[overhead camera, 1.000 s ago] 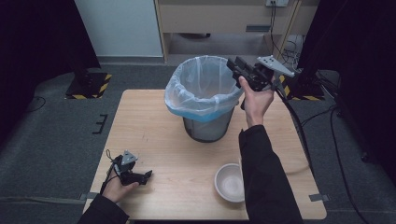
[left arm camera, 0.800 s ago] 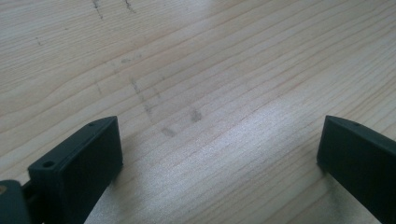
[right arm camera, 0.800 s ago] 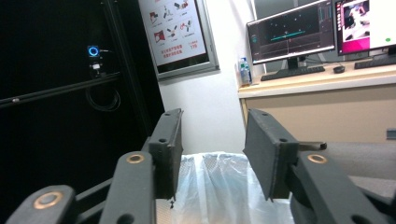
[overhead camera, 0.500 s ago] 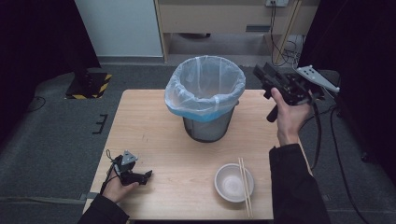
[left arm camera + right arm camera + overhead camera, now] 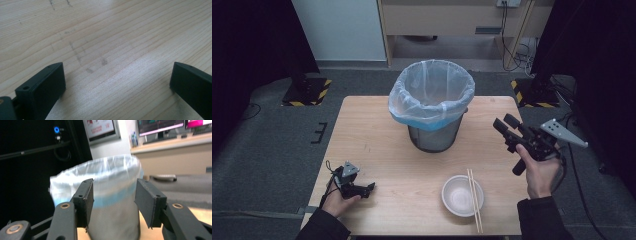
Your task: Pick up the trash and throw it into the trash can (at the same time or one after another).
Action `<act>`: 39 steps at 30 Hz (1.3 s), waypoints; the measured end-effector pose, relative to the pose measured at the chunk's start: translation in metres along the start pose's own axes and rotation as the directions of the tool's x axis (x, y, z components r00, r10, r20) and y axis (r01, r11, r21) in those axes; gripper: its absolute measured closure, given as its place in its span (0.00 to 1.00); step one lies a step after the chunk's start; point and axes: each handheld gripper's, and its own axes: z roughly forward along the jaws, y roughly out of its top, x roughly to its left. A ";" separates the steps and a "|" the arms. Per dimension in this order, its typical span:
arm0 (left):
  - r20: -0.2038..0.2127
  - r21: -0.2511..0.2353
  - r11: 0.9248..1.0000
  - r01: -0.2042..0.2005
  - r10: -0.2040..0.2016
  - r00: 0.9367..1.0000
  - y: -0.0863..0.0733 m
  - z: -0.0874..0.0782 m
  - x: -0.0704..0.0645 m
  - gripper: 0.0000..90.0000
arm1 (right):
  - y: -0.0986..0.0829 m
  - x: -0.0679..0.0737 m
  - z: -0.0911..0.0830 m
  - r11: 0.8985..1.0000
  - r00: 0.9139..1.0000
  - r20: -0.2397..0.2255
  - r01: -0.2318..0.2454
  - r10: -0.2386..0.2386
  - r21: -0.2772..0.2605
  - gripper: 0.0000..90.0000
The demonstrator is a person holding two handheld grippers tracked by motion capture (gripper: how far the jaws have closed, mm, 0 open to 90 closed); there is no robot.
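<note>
Resting on the near left corner of the wooden table (image 5: 377, 145), the left gripper (image 5: 371, 187) lies low in the person's left hand (image 5: 337, 200); in the left gripper view its jaws stand wide apart over bare wood grain with faint dark scuffs, nothing between them. Right gripper (image 5: 503, 123) is held up in the right hand (image 5: 539, 172) beside the table's right edge, jaws apart and empty, aimed at the trash bin (image 5: 432, 107). In the right gripper view the bin (image 5: 110, 195) sits straight ahead, framed between the two jaws, well apart from them.

Bin is wire mesh, lined with a clear bag with a blue band, standing upright mid-table toward the far side. White bowl (image 5: 462, 195) sits near the front edge, right of centre, with a pair of chopsticks (image 5: 474, 200) laid across its right side, tips running past the rim toward the person. Bowl lies between the two grippers, nearer the right one; nothing blocks it.

Screens (image 5: 160, 125) on the far wall in the right gripper view carry writing too blurred to read.
</note>
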 end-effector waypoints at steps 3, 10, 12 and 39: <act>0.000 0.000 1.000 0.000 0.000 1.000 0.000 0.000 0.000 0.00 | -0.018 -0.002 -0.008 1.000 1.000 0.003 -0.005 0.005 0.031 0.53; 0.001 0.000 1.000 -0.001 0.001 1.000 0.000 0.000 0.000 0.00 | -0.053 -0.007 -0.016 0.988 1.000 0.030 -0.002 -0.002 0.152 0.53; 0.001 0.000 1.000 0.000 0.000 1.000 0.000 0.000 0.000 0.00 | -0.062 -0.008 -0.018 0.983 0.999 0.035 0.002 -0.009 0.181 0.54; 0.005 0.000 1.000 -0.003 0.003 1.000 0.000 0.000 -0.001 0.00 | -0.136 0.011 -0.021 0.868 1.000 0.012 0.002 -0.008 0.497 0.75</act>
